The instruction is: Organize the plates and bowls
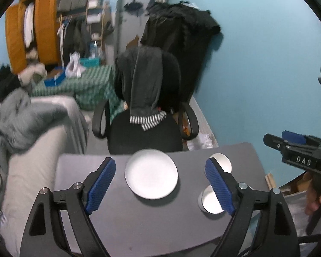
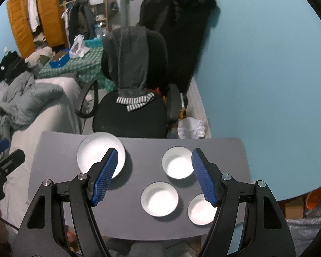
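Observation:
A white plate (image 1: 151, 174) lies on the small grey table (image 1: 117, 224); it also shows in the right wrist view (image 2: 96, 152). Three white bowls stand to its right: a far one (image 2: 177, 165), a middle one (image 2: 159, 199) and a near right one (image 2: 200, 211). In the left wrist view two bowls show, a far one (image 1: 223, 160) and a near one (image 1: 209, 201), both partly behind a finger. My left gripper (image 1: 160, 185) is open and empty above the plate. My right gripper (image 2: 155, 174) is open and empty above the bowls.
A black office chair (image 2: 130, 111) draped with a grey hoodie stands just beyond the table. A grey sofa with blankets (image 2: 32, 107) is at the left. A blue wall (image 2: 256, 75) is at the right. The right gripper shows in the left wrist view (image 1: 297, 150).

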Demonstrator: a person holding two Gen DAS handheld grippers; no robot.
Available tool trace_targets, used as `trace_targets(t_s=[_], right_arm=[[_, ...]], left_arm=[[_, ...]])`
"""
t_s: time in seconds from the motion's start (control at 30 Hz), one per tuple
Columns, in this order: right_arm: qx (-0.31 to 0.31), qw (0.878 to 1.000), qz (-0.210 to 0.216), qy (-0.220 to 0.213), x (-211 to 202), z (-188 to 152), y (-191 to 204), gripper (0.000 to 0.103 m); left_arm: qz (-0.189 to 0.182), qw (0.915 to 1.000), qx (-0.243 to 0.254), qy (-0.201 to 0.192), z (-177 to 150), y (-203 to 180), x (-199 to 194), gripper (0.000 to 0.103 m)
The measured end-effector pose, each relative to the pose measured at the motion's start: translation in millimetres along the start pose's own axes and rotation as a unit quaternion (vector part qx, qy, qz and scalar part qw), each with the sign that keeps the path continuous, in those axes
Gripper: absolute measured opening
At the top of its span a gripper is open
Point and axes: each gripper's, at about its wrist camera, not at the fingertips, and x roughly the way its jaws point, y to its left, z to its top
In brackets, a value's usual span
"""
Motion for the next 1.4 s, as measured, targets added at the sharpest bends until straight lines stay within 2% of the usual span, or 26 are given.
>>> trace_targets(t_s=[0.2,0.43,0.6,0.87,1.17,1.4], right_arm=[[0.035,0.999,0.001,-0.007,-6.1,-4.7,-19.8,0.071],[0.048,0.999,-0.013,-0.002,-11.6,-14.3,-37.6,0.071],[0.069,0.997,-0.018,-0.004,-18.6,-22.8,-56.4,0.071],[0.110,0.993,-0.039,-0.004,-26.7,-39.3,-89.6,0.071],[0.150,0.987,-0.059,-0.002,-38.1,-60.2,-118.3,0.071],[0.177,0.981,-0.078,-0.015,-46.3,-74.6,-136.2,0.071]], left_arm=[[-0.023,0.9992,0.028,-0.016,7.4,-21.7,-5.5,0.087],[-0.046,0.9974,0.052,-0.020,13.1,-49.3,4.2,0.087],[-0.083,0.9949,0.052,-0.022,15.9,-67.5,9.7,0.087],[-0.126,0.9877,0.088,-0.026,21.7,-103.1,15.4,0.087],[-0.172,0.9781,0.117,-0.010,25.5,-138.8,24.4,0.087],[-0.208,0.9711,0.116,-0.022,26.0,-153.8,26.7,0.087]])
